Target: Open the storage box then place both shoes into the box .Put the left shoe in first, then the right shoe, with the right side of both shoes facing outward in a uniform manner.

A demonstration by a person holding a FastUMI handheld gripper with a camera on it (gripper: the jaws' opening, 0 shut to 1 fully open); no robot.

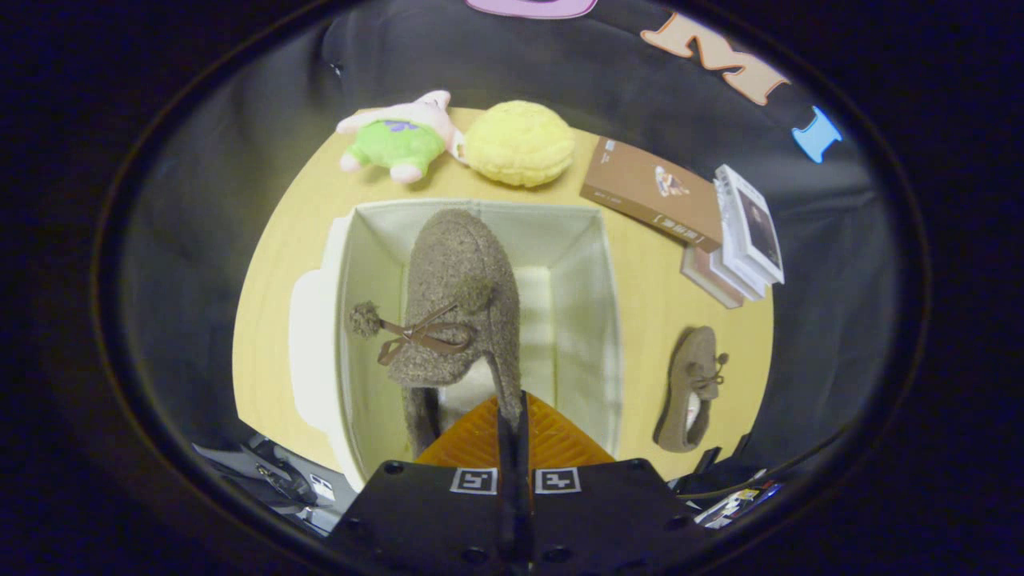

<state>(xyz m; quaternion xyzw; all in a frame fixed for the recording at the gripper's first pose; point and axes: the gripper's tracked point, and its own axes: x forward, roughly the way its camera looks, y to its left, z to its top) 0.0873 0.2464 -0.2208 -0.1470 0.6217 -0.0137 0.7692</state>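
I am looking down into the open white storage box [592, 320] on the yellow table. My gripper [512, 412] is shut on the heel rim of a brown fuzzy shoe [460, 272] with a pom-pom lace bow. The shoe hangs over the box's inside, toe pointing away from me. The second brown shoe [690, 388] lies on the table to the right of the box, toe away from me. The box's white lid [308, 352] rests against the left side of the box.
Beyond the box lie a green and pink plush toy [396, 140] and a yellow round plush [520, 142]. A brown book [652, 192] and a stack of books [744, 240] sit at the table's far right. Dark equipment shows below the near table edge.
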